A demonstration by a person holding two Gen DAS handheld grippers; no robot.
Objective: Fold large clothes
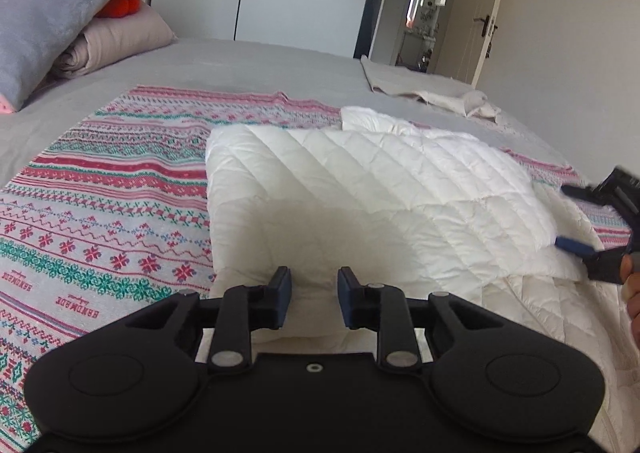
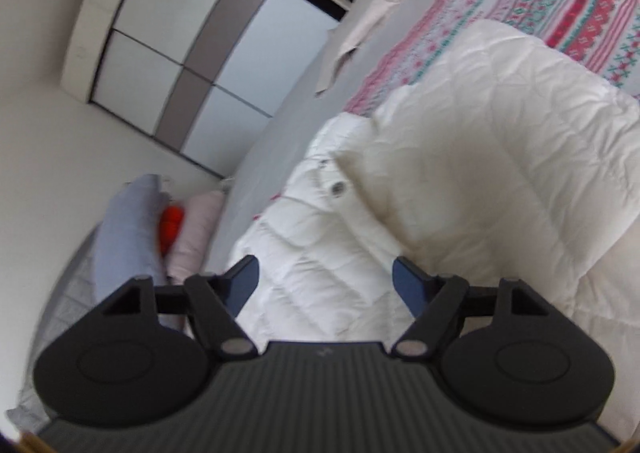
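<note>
A white quilted jacket lies partly folded on a red, green and white patterned blanket on the bed. My left gripper is at the jacket's near edge, its jaws narrow, with white fabric filling the gap between the pads. My right gripper comes in from the right edge, open, one finger on each side of the folded layer's corner. In the right wrist view, which is rolled sideways, the right gripper stands wide open just above the jacket, with a snap button ahead of it.
The bed has a grey cover. A grey pillow, a beige rolled blanket and an orange object lie at its far left. A beige cloth lies at the far right. A wardrobe and a door stand beyond.
</note>
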